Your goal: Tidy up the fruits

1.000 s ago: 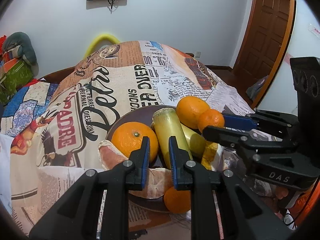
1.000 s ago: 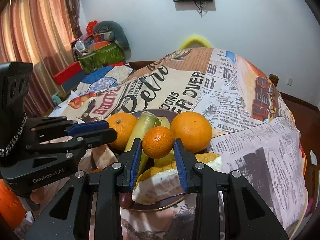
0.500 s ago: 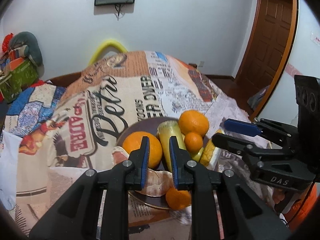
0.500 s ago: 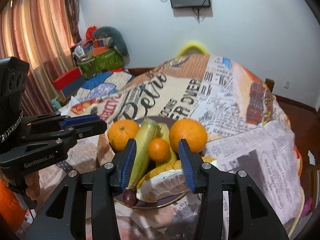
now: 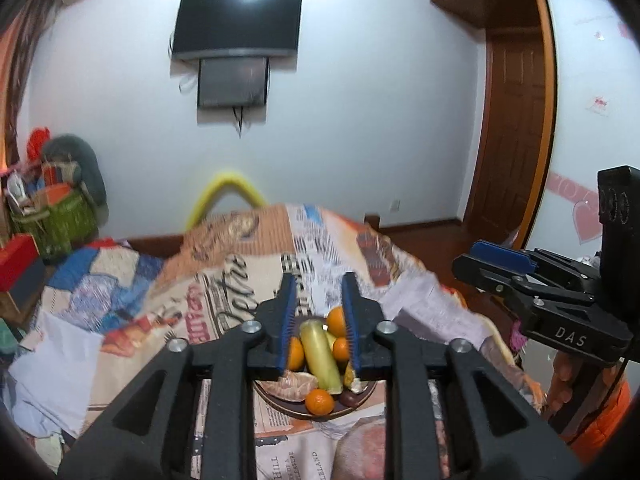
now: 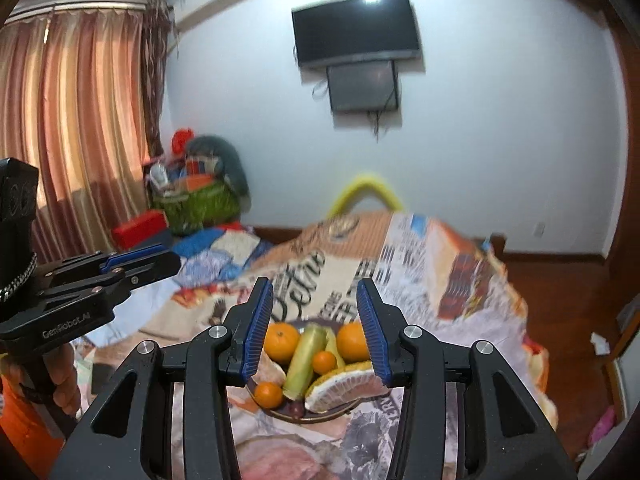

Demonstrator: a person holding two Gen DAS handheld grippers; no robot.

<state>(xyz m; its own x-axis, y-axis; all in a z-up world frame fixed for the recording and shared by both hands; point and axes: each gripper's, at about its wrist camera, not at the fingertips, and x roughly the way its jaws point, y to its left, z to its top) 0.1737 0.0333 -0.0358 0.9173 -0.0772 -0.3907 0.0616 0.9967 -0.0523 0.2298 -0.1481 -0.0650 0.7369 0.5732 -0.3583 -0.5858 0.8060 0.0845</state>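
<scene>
A dark plate (image 6: 320, 416) (image 5: 304, 411) sits on the newspaper-print cloth and holds several oranges (image 6: 281, 341), a yellow-green corn cob (image 6: 304, 360) (image 5: 320, 354), pomelo pieces (image 6: 346, 382) and a small dark fruit. My left gripper (image 5: 319, 320) is open and empty, raised well back from the plate. My right gripper (image 6: 316, 330) is open wider and empty, also raised away from the plate. Each gripper shows in the other's view, the right one (image 5: 532, 280) and the left one (image 6: 100, 276).
The cloth-covered table (image 6: 400, 264) drops off at its right edge toward the wooden floor. A green basket of clutter (image 6: 196, 204) and a red box (image 6: 138, 230) stand at the left by the curtain. A TV (image 6: 356, 30) hangs on the far wall.
Both grippers pulled back and up from the plate. The right gripper let go of the small orange, which now lies on the plate, and opened wider. The left gripper opened a little.
</scene>
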